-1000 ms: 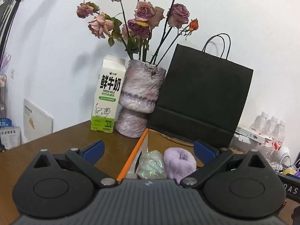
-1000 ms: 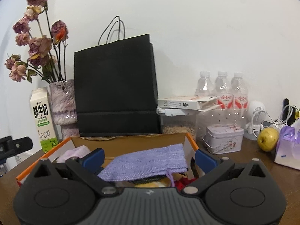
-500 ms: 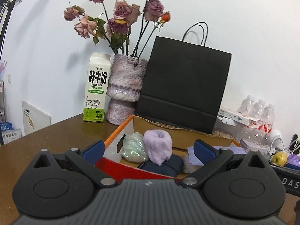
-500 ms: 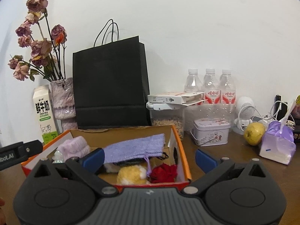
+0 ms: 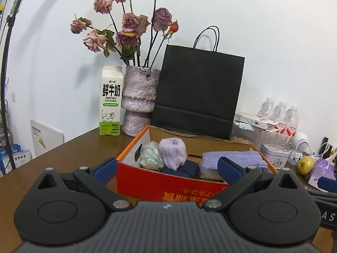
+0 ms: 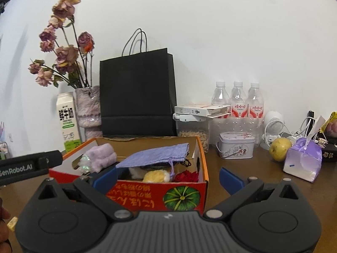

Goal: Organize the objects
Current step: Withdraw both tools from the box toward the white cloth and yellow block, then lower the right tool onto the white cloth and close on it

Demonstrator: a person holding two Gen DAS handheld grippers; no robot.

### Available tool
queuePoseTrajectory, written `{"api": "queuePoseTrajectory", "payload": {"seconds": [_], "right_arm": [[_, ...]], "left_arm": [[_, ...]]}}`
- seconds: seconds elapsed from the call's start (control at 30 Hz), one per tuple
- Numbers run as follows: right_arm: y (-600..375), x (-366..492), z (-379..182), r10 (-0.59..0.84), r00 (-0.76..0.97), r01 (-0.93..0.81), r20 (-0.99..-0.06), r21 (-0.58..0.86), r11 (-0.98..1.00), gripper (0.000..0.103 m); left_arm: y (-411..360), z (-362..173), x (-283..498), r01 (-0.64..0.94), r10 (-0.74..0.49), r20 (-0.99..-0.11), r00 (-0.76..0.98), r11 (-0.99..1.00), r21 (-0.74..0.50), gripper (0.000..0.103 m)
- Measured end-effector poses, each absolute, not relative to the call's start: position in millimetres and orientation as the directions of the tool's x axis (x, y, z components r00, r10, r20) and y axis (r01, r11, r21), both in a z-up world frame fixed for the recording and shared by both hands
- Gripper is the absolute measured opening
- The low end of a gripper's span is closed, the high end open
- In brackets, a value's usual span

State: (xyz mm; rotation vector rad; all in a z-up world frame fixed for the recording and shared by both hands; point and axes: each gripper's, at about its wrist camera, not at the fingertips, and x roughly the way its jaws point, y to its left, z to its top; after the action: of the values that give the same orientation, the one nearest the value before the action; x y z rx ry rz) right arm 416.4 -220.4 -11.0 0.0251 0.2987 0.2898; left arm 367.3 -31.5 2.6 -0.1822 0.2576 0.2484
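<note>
**Both tools empty in front of the filled box**

White wall and a brown tabletop (image 5: 69, 147) frame the scene, with the orange box (image 6: 147, 196) taken as the landmark. Inside the box are seen a lilac pouch (image 6: 155, 155), a fluffy roll (image 5: 172, 152), an iridescent wad (image 5: 150, 156), a yellow puff (image 6: 155, 176) and a red flower (image 6: 186, 177). Behind the box stand a black bag (image 6: 137, 92), a vase (image 5: 140, 97) and a milk carton (image 5: 110, 103). To the right of the box lie a tin (image 6: 236, 145), a pear (image 6: 280, 149) and a purple gift box (image 6: 303, 162).

The left tool (image 5: 167, 168) is held spread wide and empty, short of the box's near wall. The right tool (image 6: 167, 176) is likewise spread and empty, and the box's right corner is seen between its fingers.

The step in hand is judged to be a pause between placements, nothing being carried. Which thing is meant next cannot be told; if more is to be gathered, the loose items right of the box would be reached most readily by the right tool.
</note>
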Motion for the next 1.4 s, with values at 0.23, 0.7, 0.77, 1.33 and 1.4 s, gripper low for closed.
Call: {"api": "queuePoseTrajectory", "payload": {"seconds": [0.23,0.7,0.77,1.33,1.4], "right_arm": [[-220.8,368.7,-3.4,0.318,0.905,-0.312,-0.281,0.069,0.948,0.103],[-199.2,277.2,-5.2,0.381,0.871,-0.381,-0.311,0.064,0.922,0.103],[-196.6,268.7,-5.1,0.385,0.867,-0.387,-0.316,0.06,0.92,0.103],[-175.7,203.8,-12.9,0.426,0.815,-0.439,-0.392,0.061,0.896,0.103],[-173.6,197.9,-16.0,0.431,0.806,-0.44,-0.406,0.077,0.895,0.103]], "left_arm": [[-26.7,12.9,323.6,-0.249,0.208,-0.296,0.932,0.962,-0.111,0.103],[0.0,22.6,237.1,-0.236,0.198,-0.326,0.925,0.968,-0.084,0.103],[3.8,22.9,227.8,-0.235,0.195,-0.329,0.924,0.968,-0.085,0.103],[34.9,2.9,161.8,-0.222,0.172,-0.418,0.892,0.972,-0.073,0.103],[38.6,-0.2,154.9,-0.22,0.17,-0.429,0.887,0.973,-0.069,0.103]]}}
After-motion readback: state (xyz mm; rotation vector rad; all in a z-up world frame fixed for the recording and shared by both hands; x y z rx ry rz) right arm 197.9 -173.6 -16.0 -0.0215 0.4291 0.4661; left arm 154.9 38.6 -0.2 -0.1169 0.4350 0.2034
